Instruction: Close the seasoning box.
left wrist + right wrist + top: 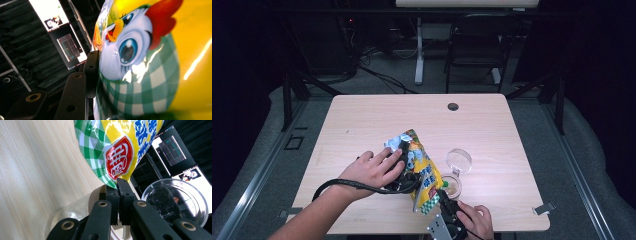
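Pouring step: left gripper (404,167) clamps the glossy yellow-and-green chicken-print snack bag (419,167) mid-body; right gripper (446,201) pinches its lower corner beside the small clear jar (452,186). Tilt slowly, mouth centred over the jar.

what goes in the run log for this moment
left tool: gripping snack bag | right tool: pinching bag's lower corner | open jar, lid: beside bag

The snack bag (419,167) at the frame's centre is bright yellow with a green-and-white check band, a red seal with white characters, blue lettering, and a white cartoon chicken with a red comb and blue eye. Beneath it, the table (362,125) is pale wood-grain.
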A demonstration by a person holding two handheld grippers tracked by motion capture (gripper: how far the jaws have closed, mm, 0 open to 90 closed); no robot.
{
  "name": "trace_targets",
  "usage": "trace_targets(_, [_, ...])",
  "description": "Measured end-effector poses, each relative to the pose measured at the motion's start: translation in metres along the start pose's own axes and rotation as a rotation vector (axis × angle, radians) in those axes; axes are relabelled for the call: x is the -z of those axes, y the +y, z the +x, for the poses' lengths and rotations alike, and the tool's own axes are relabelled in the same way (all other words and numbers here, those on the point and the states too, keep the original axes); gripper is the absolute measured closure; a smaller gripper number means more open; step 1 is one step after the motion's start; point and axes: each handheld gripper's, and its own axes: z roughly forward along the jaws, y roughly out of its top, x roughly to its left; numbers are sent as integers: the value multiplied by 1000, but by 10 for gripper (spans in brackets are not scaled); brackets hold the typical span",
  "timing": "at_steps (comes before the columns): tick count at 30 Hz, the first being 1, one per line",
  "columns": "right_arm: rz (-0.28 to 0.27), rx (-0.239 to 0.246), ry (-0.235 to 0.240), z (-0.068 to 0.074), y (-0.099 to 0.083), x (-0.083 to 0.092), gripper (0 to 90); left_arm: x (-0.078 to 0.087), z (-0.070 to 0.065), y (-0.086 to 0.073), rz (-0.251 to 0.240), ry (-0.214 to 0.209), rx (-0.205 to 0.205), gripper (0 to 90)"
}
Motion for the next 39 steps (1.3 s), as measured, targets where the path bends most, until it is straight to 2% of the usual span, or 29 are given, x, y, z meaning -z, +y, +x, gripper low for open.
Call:
trace_targets(9, [8, 6, -7, -1, 0, 2, 885, 4, 4, 1, 0, 16, -28, 645])
trace_targets(13, [-4, -11, -6, -1, -1, 1, 885, 7, 5, 2, -2, 25, -28, 652])
trace_targets(14, [5, -3, -8, -2, 0, 2, 885, 8, 7, 2, 0, 30, -42, 655])
trace_targets(20, [-10, -13, -7, -1, 0, 1, 884, 10, 8, 3, -3, 24, -43, 673])
trace_targets(23, [5, -2, -10, -2, 0, 2, 885, 11, 10, 4, -3, 36, -64, 678])
trace_targets(36, [-13, -17, -11, 0, 0, 1, 884, 15, 12, 6, -9, 33, -78, 713])
trace_targets(39, [9, 7, -6, -1, 0, 2, 884, 15, 13, 6, -6, 24, -87, 716])
